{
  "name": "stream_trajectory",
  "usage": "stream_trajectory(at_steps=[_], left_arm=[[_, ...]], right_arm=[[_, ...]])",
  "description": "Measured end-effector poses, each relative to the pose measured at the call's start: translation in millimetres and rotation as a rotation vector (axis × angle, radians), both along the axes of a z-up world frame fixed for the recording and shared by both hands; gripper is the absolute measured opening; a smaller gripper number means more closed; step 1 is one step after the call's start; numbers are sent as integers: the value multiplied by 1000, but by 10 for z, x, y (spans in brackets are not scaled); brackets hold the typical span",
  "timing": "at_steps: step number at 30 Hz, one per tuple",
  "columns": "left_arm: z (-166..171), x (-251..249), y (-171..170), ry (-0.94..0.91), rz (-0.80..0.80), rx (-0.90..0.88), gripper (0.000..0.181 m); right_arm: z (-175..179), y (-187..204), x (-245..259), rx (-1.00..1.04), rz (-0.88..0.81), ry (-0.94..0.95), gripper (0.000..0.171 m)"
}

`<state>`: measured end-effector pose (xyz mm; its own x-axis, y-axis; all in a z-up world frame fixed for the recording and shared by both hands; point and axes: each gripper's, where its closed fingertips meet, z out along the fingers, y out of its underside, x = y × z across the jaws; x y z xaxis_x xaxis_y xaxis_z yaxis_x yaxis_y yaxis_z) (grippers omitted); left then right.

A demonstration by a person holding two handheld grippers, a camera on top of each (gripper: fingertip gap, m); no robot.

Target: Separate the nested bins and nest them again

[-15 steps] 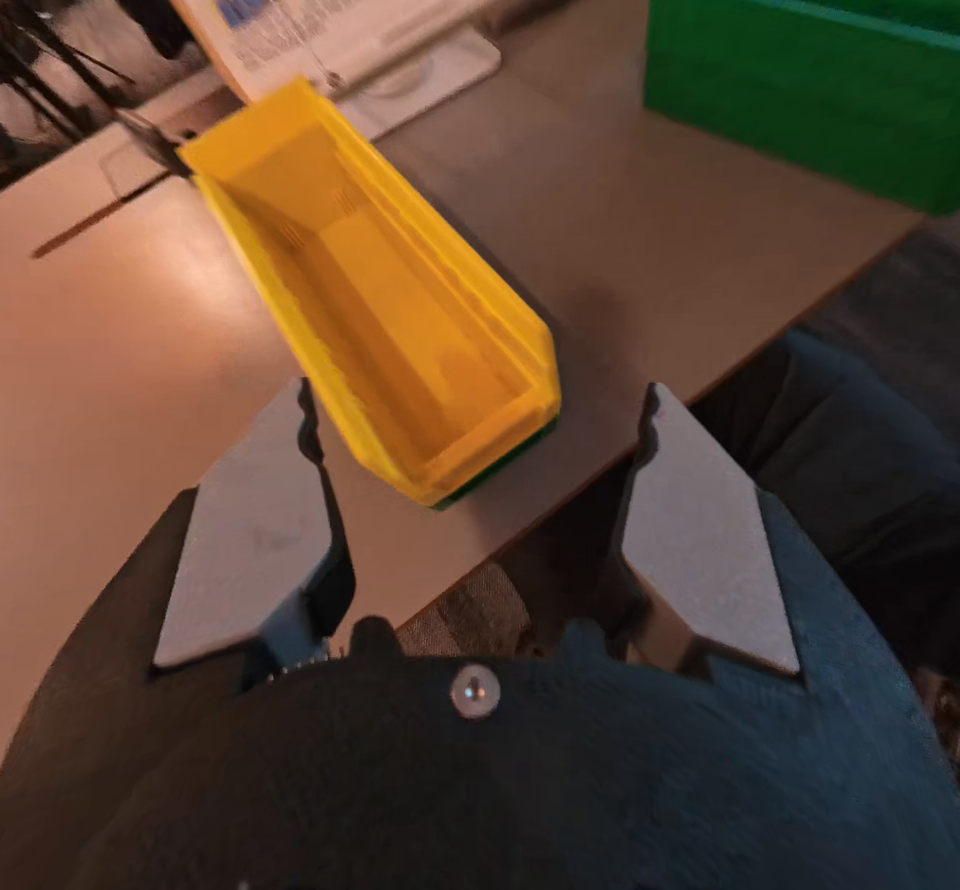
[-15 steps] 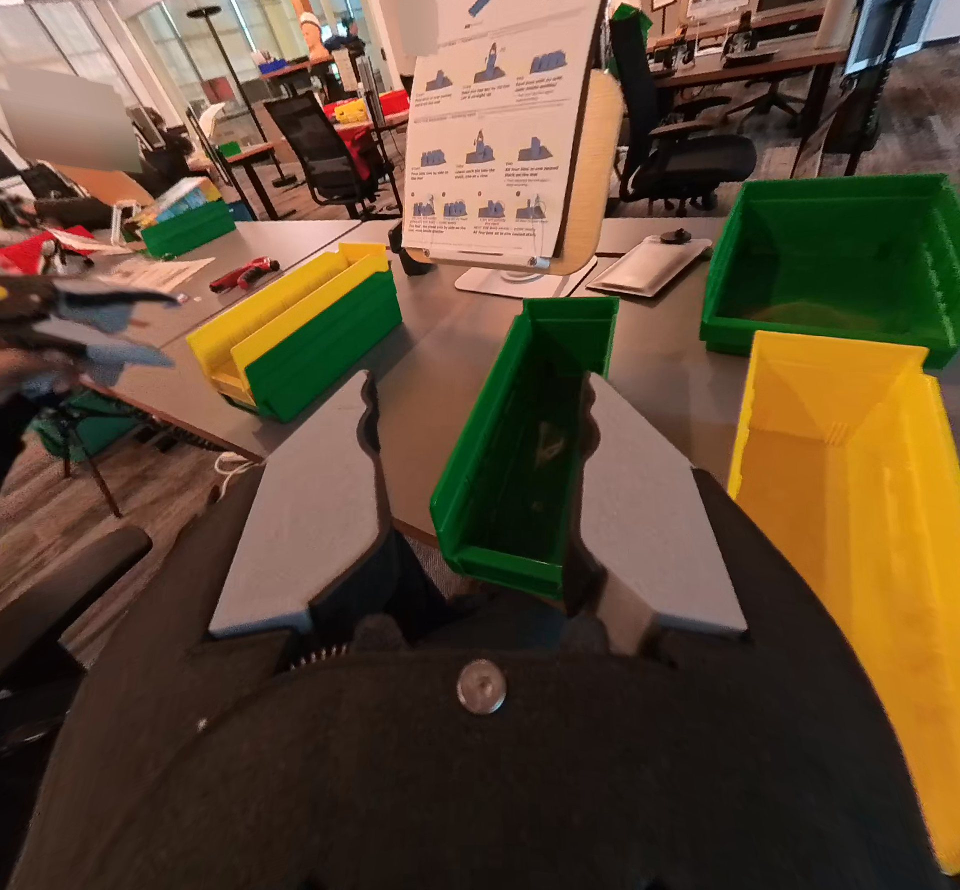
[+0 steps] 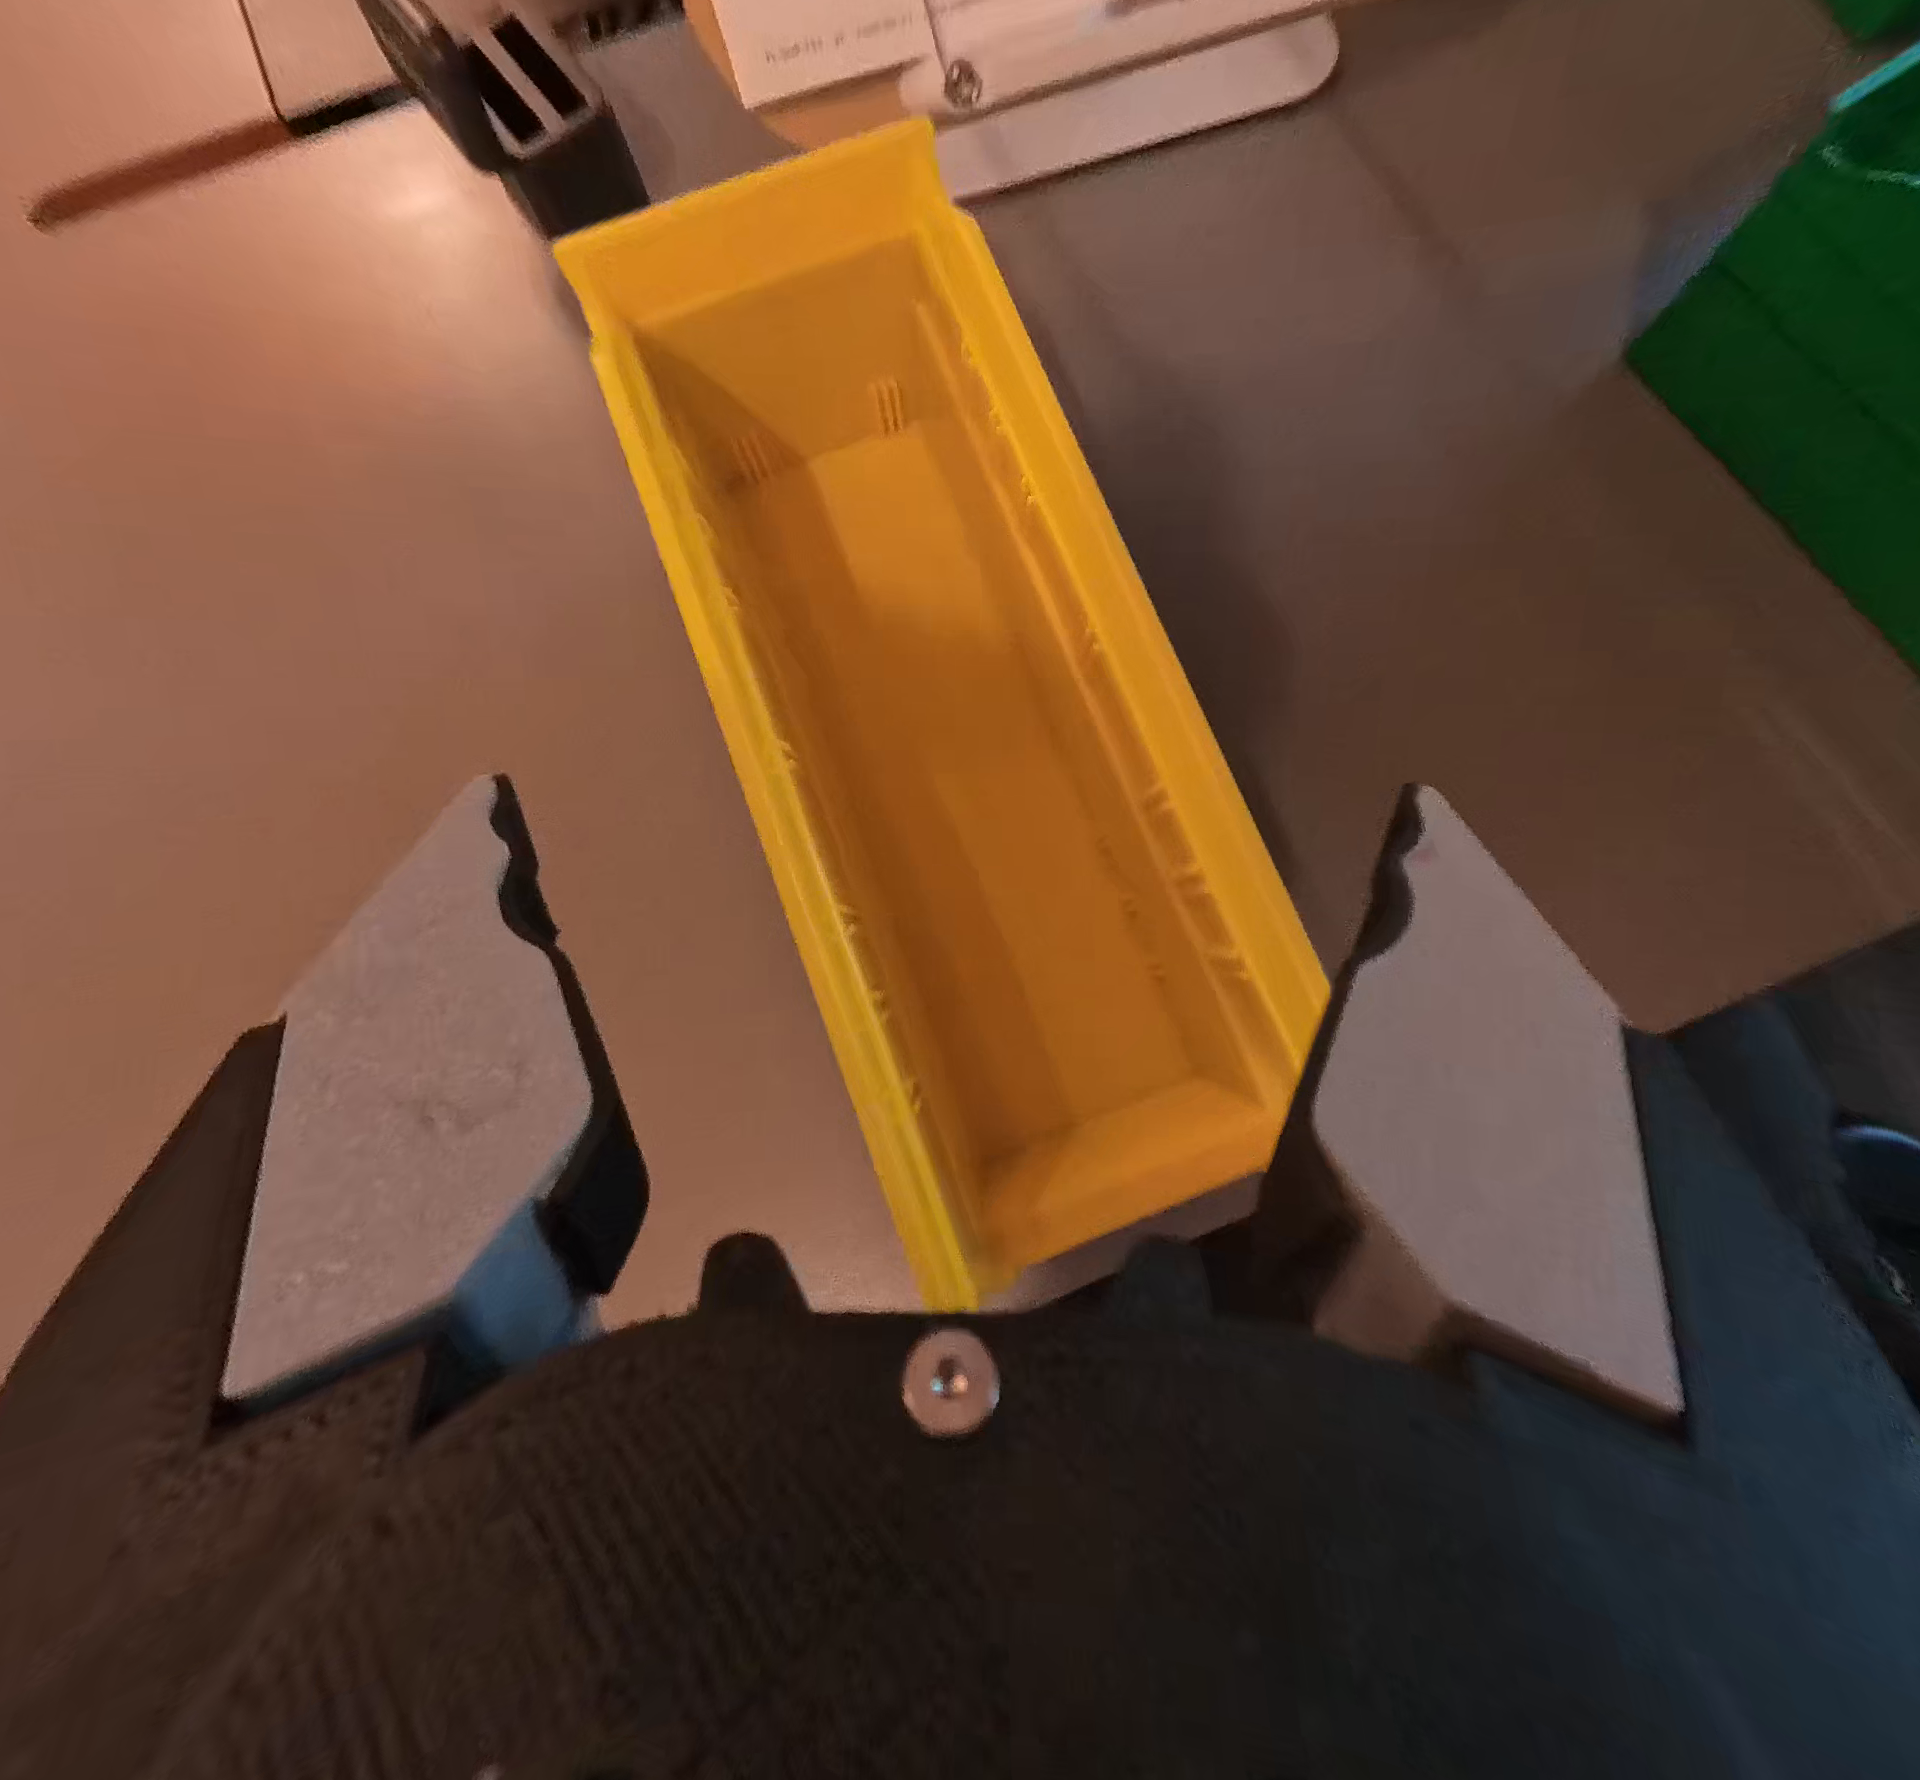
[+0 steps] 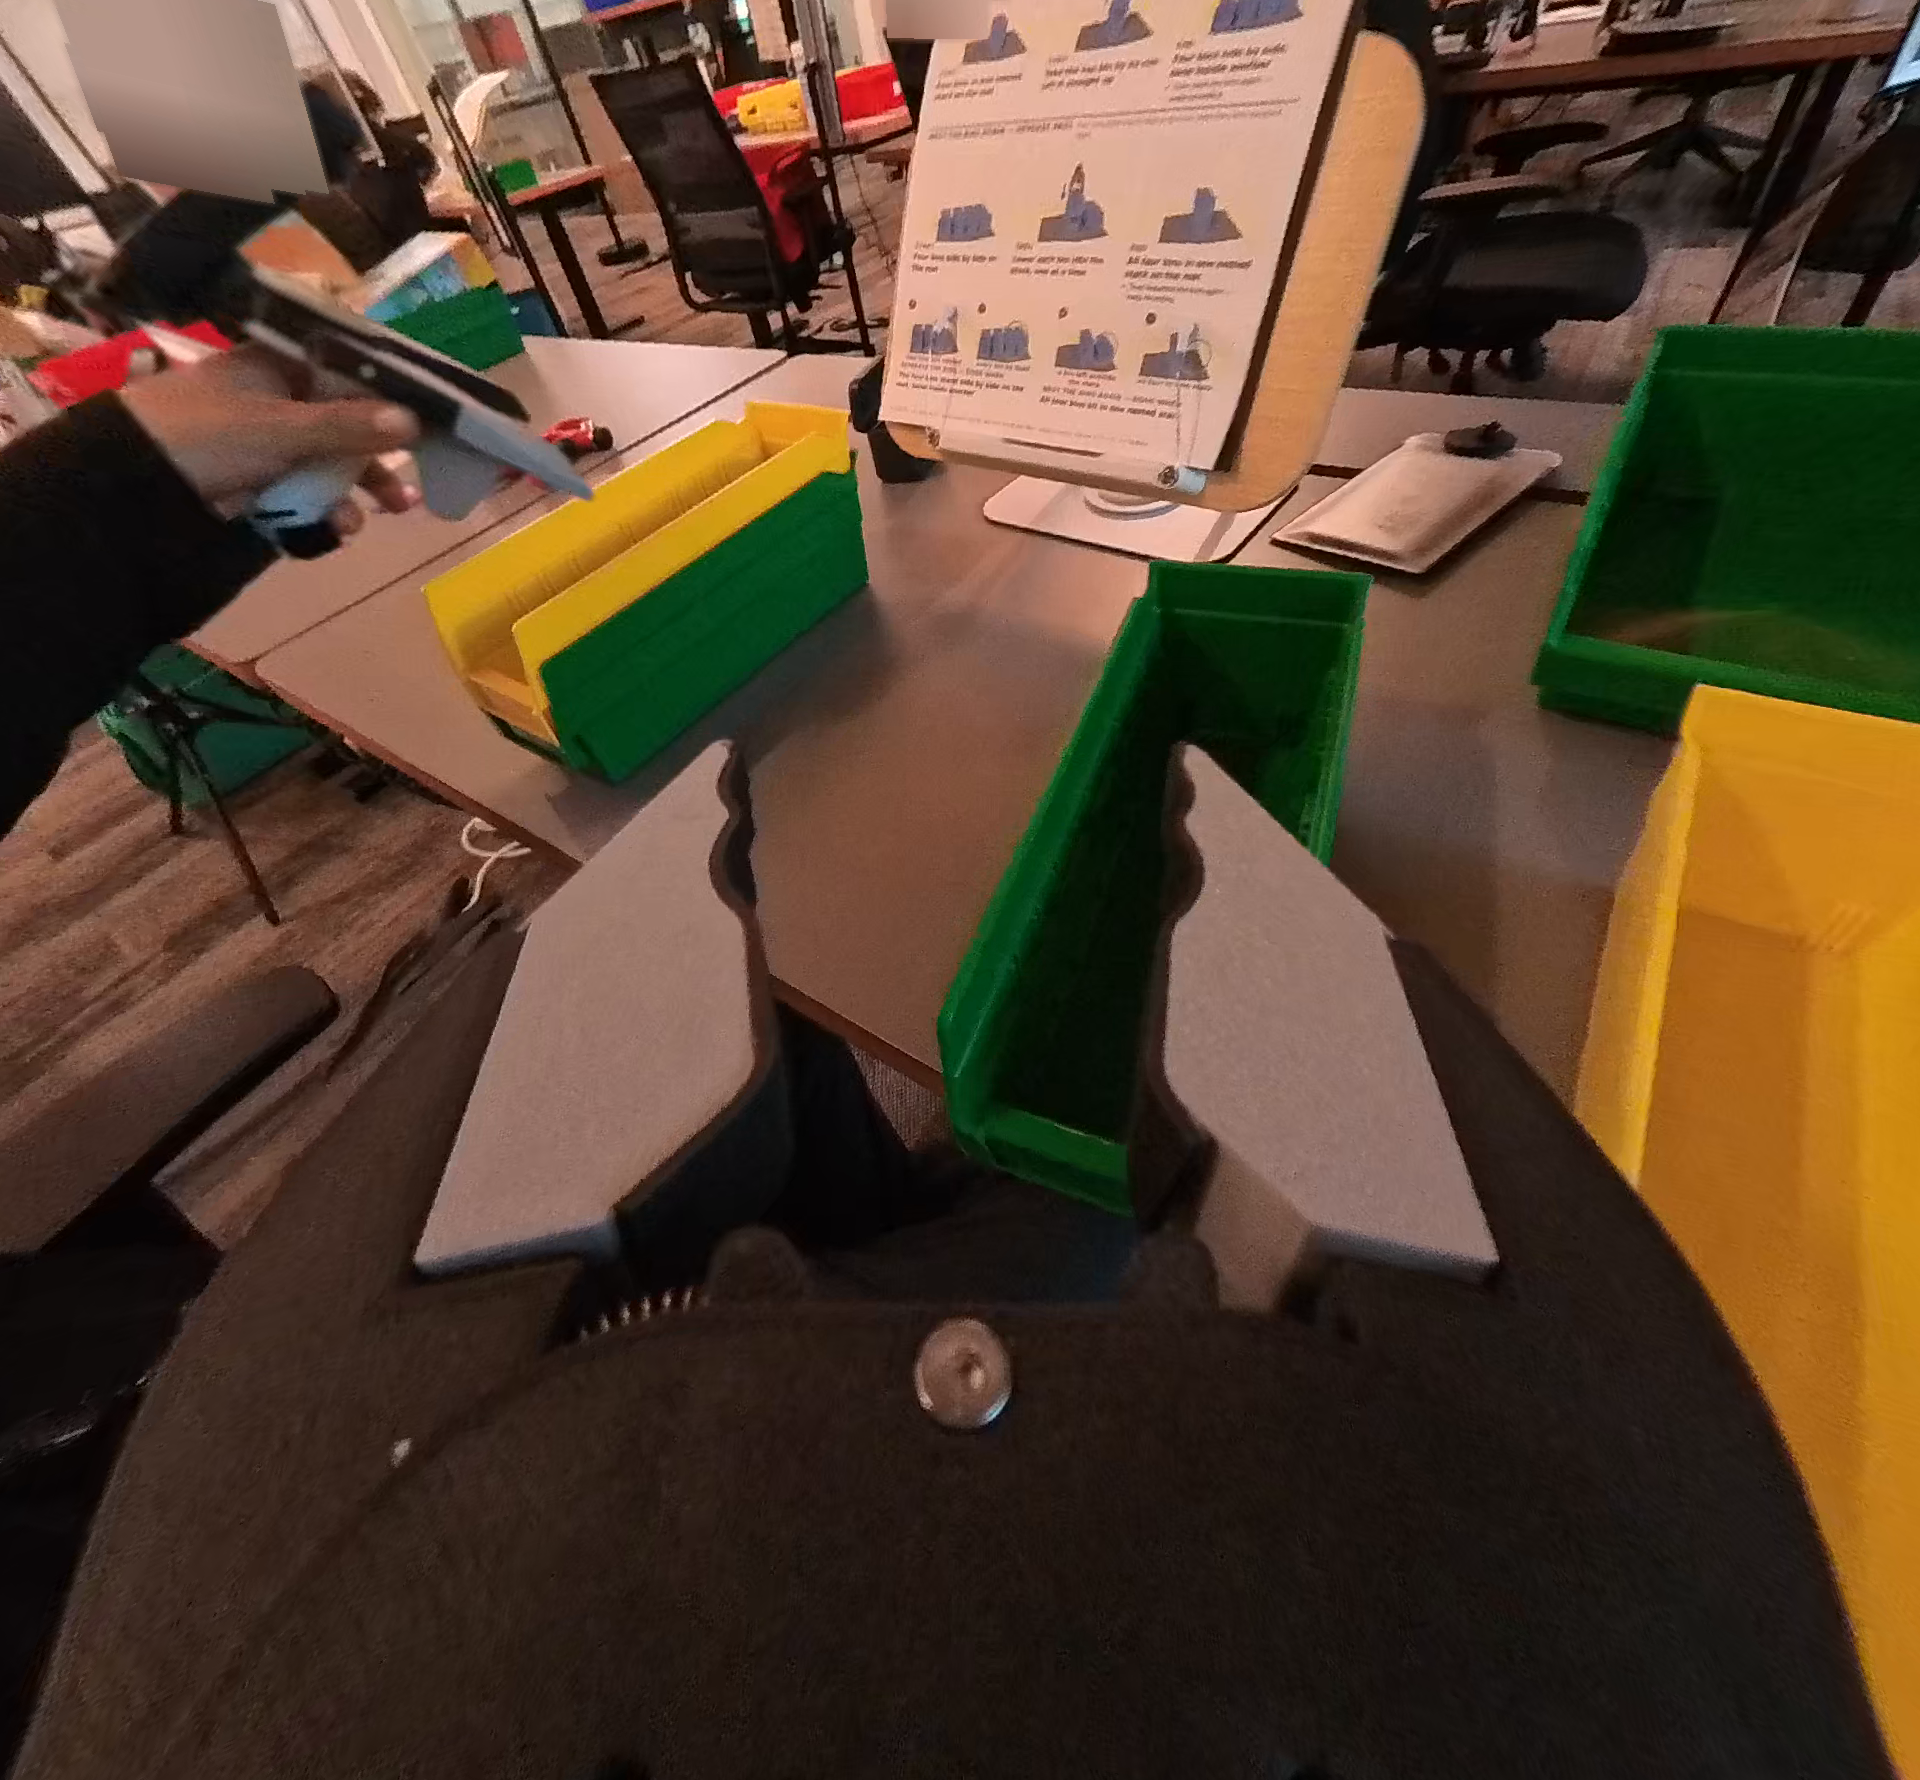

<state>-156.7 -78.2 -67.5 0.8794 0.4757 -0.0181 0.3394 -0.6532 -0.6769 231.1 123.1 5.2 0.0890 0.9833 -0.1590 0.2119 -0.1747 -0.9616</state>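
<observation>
The left gripper [image 3: 951,826] hangs above the narrow yellow bin [image 3: 966,722] with its flat grey wedge-shaped fingers [image 3: 416,1096] spread wide, one to each side of the bin's near end and holding nothing. That bin is a long, smooth moulded plastic trough with ribbed inner walls and a sloped far end, lying on the matte brown table [image 3: 260,535]. From the right wrist view it sits nested inside a narrow green bin [image 4: 717,608] of the same shape, whose stepped side wall shows below the yellow rim, near the table's left edge. The right gripper [image 4: 961,811] is likewise parted and empty; its right finger [image 4: 1288,992] overlaps in view the open top of a second narrow green bin [image 4: 1174,795] standing alone at the table's front edge, though whether it touches is unclear. To the right lie a wide yellow bin [image 4: 1766,1055] and, behind it, a wide green bin [image 4: 1756,504], both with slanted walls. An instruction sheet [image 4: 1122,203] on a rounded wooden stand rises behind the bins, with a flat grey pouch [image 4: 1413,504] beside its base
</observation>
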Motion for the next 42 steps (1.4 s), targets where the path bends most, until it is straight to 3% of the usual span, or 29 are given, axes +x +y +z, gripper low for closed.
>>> stream_trajectory(at_steps=[5, 9, 19, 42], left_arm=[[-473, -208, 134, -82, 77, -219, 159], [-708, -179, 232, -194, 59, -313, 148], [-633, -329, 248, -201, 49, -285, 118], [-153, -480, 92, -148, 4, 45, 102]], right_arm=[[-70, -102, -132, -4, 54, -26, 78], [-46, -177, -161, 4, 86, -19, 77], [14, -116, -107, -34, 105, 26, 76], [-10, -265, -181, -19, 144, 2, 76]])
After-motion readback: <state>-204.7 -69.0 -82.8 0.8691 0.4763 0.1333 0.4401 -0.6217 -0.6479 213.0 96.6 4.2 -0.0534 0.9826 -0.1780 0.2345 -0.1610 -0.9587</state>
